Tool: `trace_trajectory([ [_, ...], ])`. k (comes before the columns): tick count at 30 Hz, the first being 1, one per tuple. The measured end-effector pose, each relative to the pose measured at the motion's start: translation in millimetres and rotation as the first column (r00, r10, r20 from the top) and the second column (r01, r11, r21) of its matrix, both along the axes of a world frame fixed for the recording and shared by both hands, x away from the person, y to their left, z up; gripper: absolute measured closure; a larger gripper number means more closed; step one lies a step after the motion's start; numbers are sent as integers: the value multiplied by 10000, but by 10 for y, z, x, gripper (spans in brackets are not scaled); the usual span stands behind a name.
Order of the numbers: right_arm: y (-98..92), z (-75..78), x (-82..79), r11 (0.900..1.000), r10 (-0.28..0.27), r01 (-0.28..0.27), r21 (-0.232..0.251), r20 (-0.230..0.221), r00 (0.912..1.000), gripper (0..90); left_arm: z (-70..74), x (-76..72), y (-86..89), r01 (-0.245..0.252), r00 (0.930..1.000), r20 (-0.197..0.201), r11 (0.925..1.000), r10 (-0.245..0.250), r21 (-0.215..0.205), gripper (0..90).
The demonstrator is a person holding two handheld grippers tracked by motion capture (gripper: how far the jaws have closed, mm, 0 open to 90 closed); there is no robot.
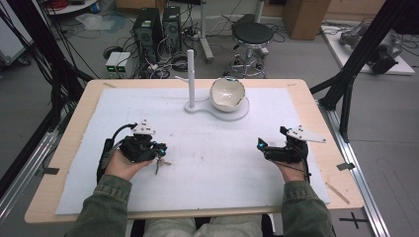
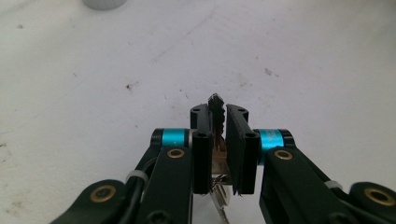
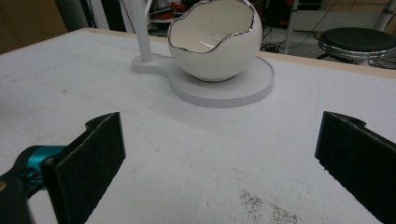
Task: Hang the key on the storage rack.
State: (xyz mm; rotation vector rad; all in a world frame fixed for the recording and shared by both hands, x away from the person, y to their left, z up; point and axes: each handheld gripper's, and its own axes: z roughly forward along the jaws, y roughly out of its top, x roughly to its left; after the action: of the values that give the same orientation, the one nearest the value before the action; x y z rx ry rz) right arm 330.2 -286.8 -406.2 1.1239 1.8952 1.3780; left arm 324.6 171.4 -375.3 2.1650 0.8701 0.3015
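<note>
Much bare mat [image 1: 217, 168] between keys [image 1: 159, 163] and bowl [image 1: 227, 94]

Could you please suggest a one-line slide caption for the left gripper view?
Left gripper clamps a small bunch of metal keys above the white table mat.

We see a white mat [image 1: 207, 163] on a pale wood table [image 1: 74, 123]. The bowl [image 3: 215, 42] is cream-white with a silver rim, and it sits on a white stand [image 3: 247, 86] with a white post [image 1: 190, 74]. Both the left gripper [image 2: 218, 122] and the right gripper [image 3: 219, 154] are black with turquoise rings and brass-coloured rivets. The keys [image 2: 218, 193] are silver with a dark head. Our sleeves [image 1: 106, 207] are olive green.
</note>
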Motion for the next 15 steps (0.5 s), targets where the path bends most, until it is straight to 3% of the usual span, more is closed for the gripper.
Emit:
trace_trajectory([
  [7, 6, 1, -7, 10000, -11, 11, 18, -63, 10000, 6, 61, -22, 18, 177, 9989, 423, 9998, -180, 71, 808],
  [15, 15, -7, -4, 10000, -6, 6, -7, -127, 9999, 6, 153, -4, 13, 160, 9979, 624, 9998, -155, -73, 807],
])
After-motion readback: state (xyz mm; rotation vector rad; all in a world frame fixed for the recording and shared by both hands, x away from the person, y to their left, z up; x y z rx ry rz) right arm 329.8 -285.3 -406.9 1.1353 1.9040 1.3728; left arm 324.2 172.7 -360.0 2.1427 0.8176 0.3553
